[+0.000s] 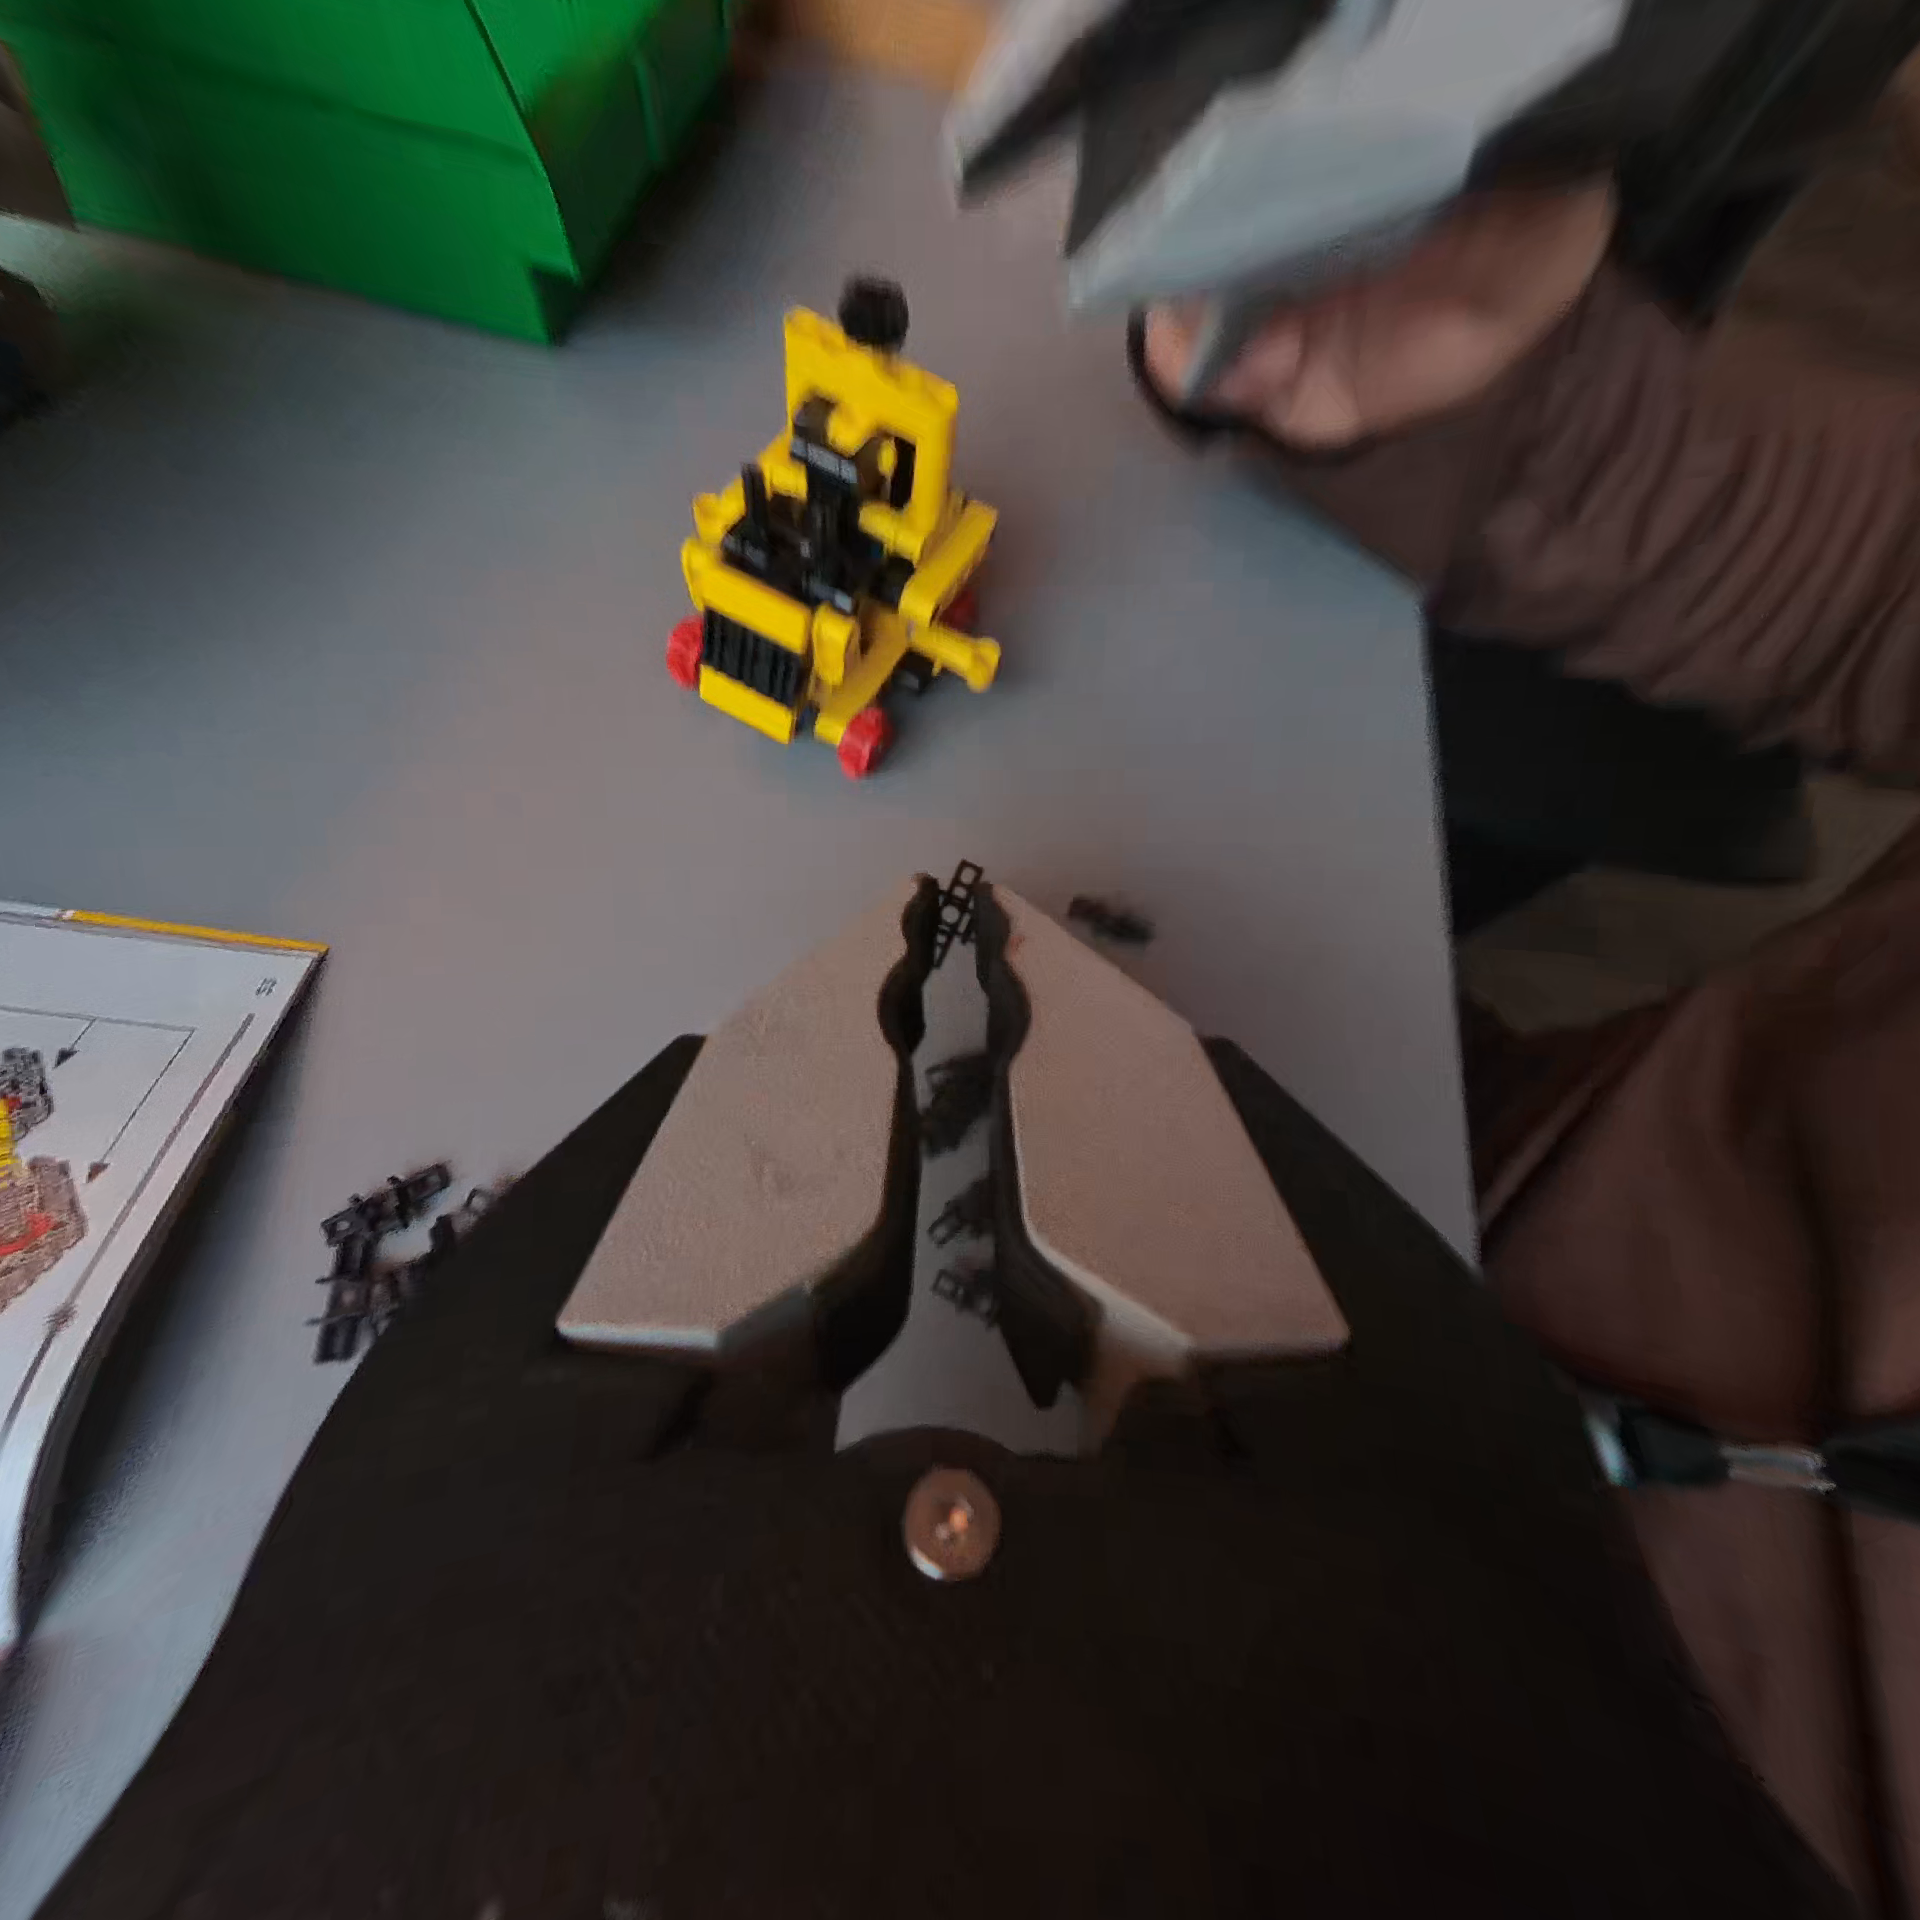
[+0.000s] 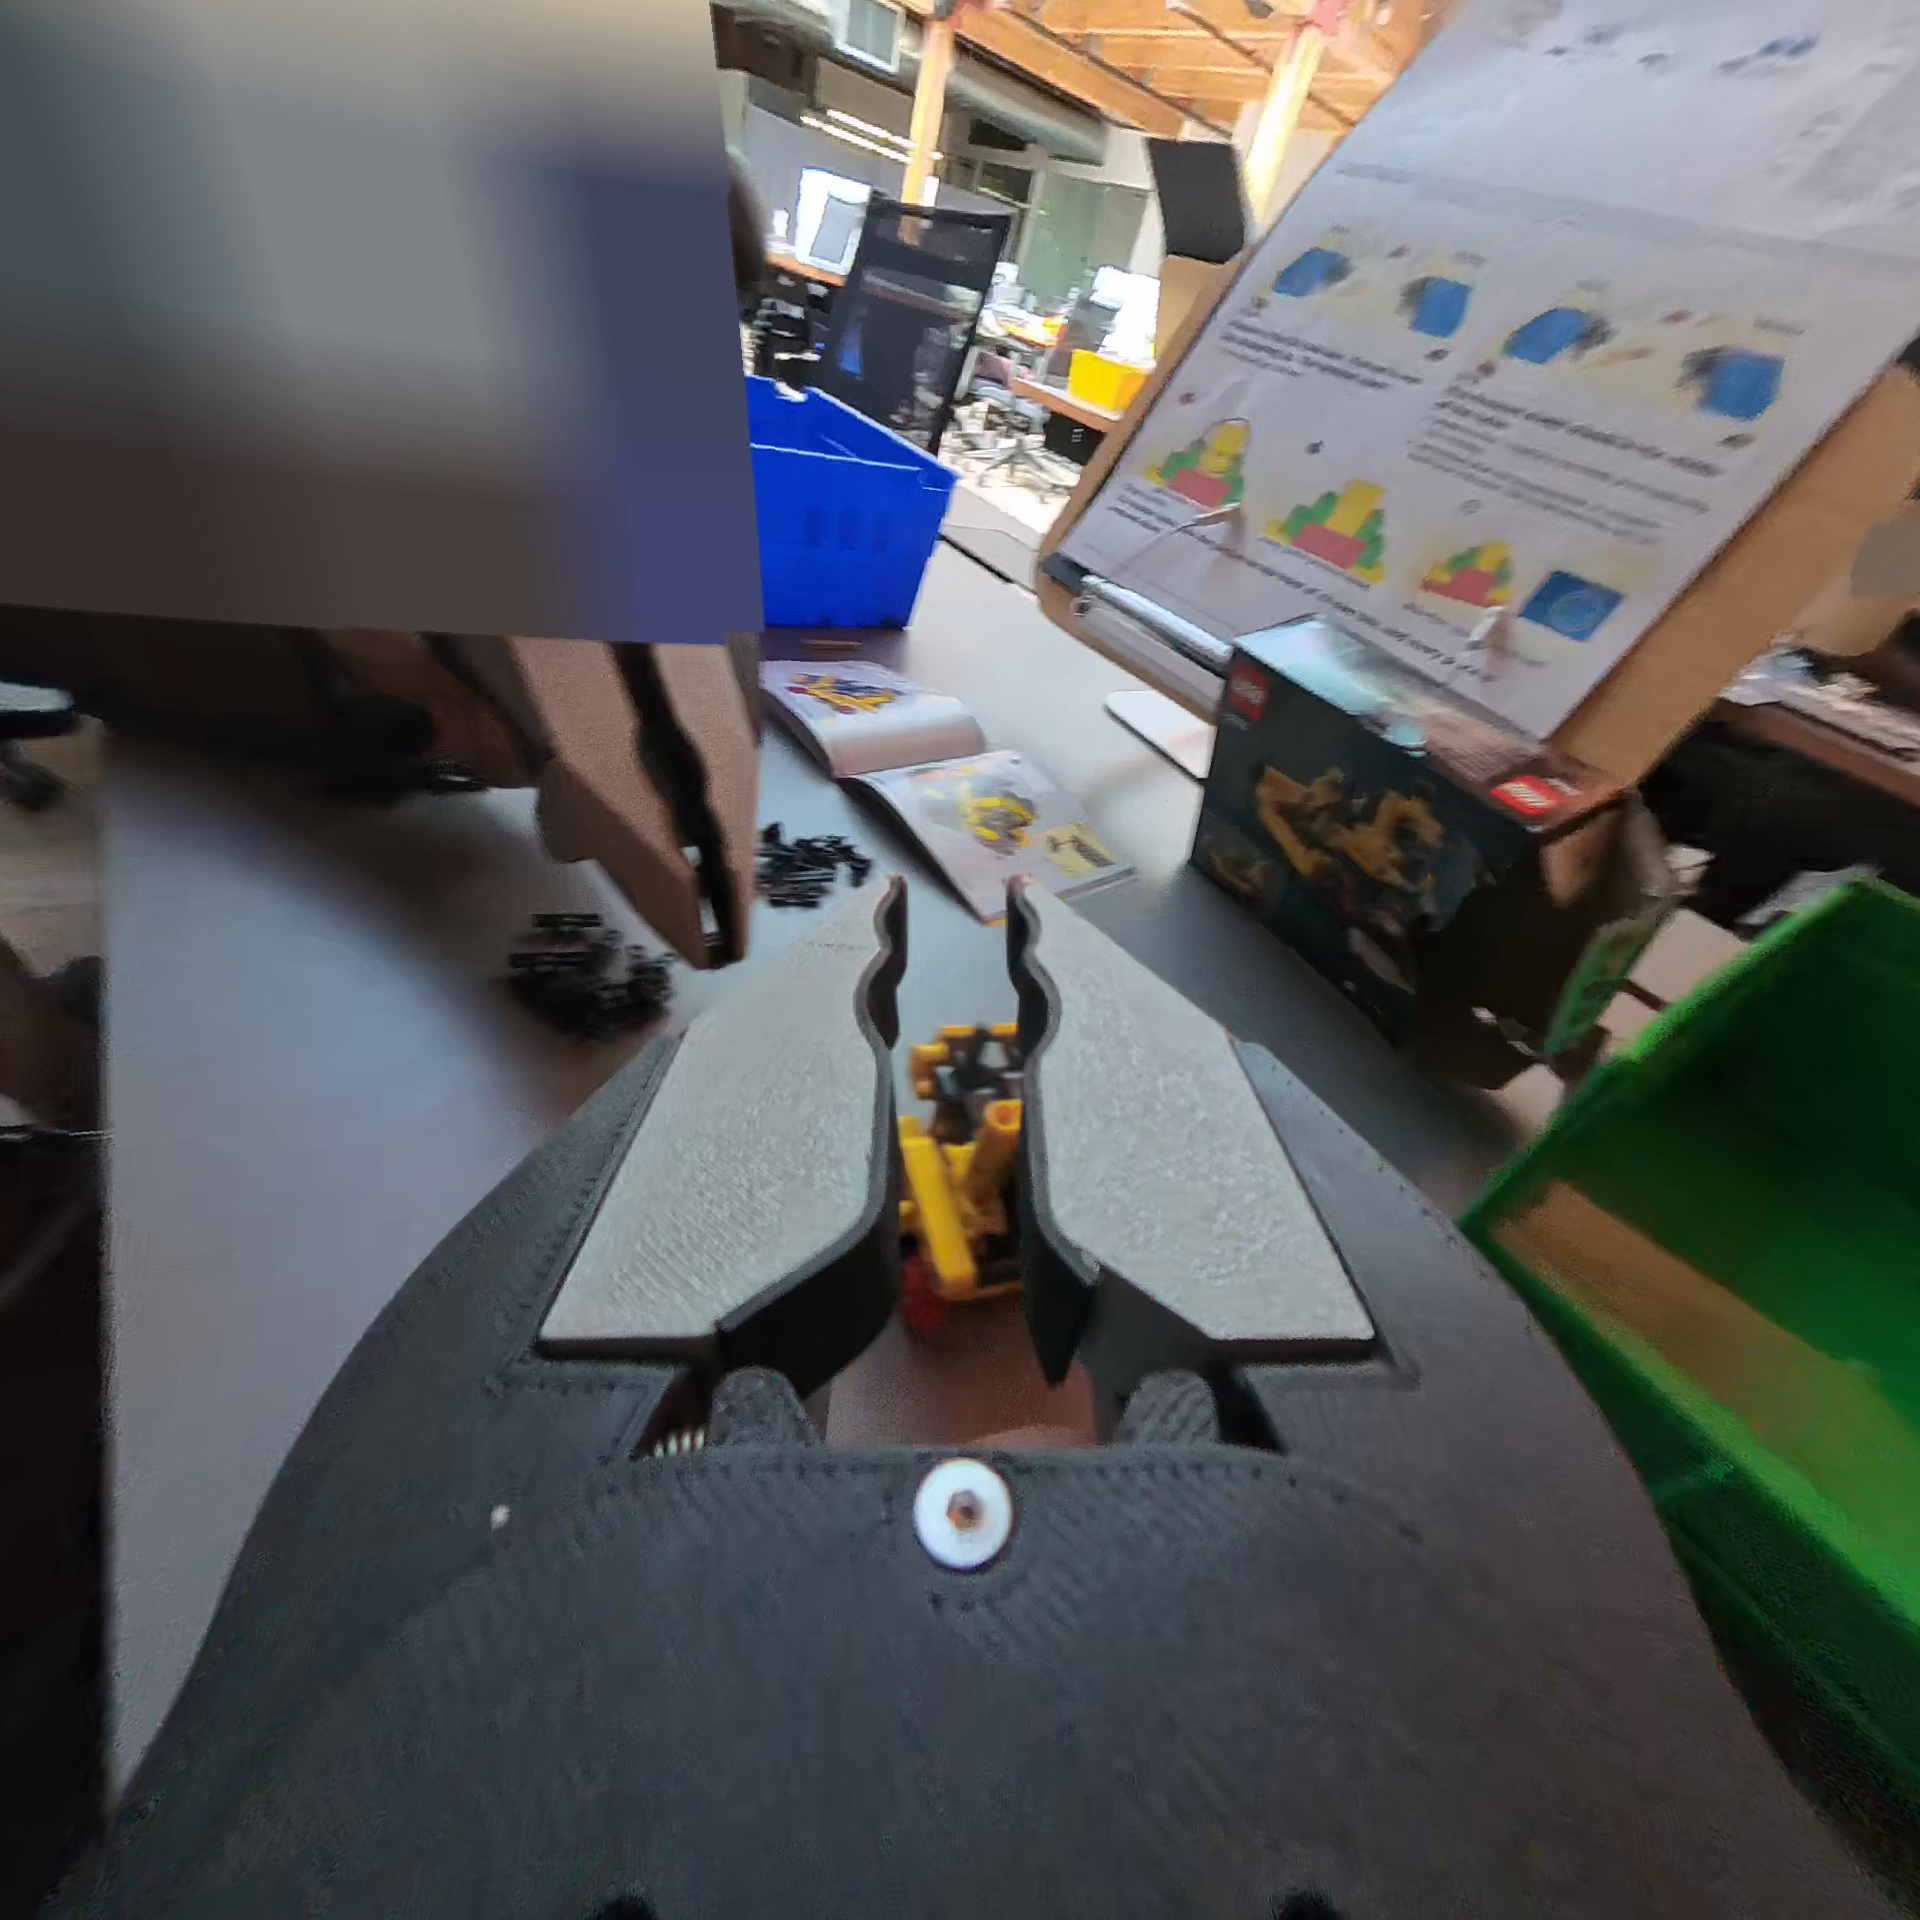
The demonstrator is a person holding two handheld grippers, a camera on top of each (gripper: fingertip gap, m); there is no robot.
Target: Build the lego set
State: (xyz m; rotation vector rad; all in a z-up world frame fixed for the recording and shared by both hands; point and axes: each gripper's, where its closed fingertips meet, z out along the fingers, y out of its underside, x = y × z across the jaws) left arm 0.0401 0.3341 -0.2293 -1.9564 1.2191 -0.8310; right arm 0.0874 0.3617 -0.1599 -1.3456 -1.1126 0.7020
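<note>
A half-built yellow and black lego vehicle (image 1: 836,551) with red wheels stands on the grey table (image 1: 416,623). My left gripper (image 1: 958,896) is shut on a small black track link (image 1: 956,912), held above the table in front of the vehicle. Loose black track links (image 1: 384,1247) lie at the left of it. My right gripper (image 2: 954,909) is open and empty, hovering above the vehicle (image 2: 961,1153), which shows through the gap between its jaws. The right gripper also shows blurred in the left wrist view (image 1: 1226,156). The left gripper shows in the right wrist view (image 2: 717,935).
An open instruction booklet (image 1: 114,1143) lies at the left; it also shows in the right wrist view (image 2: 935,769). A green bin (image 1: 343,145) stands behind. The set's box (image 2: 1351,831), a clipboard stand (image 2: 1455,364) and a blue bin (image 2: 842,509) stand beyond. A person's brown sleeve (image 1: 1662,520) is at the right. There is about 10 cm between the tips of the two grippers.
</note>
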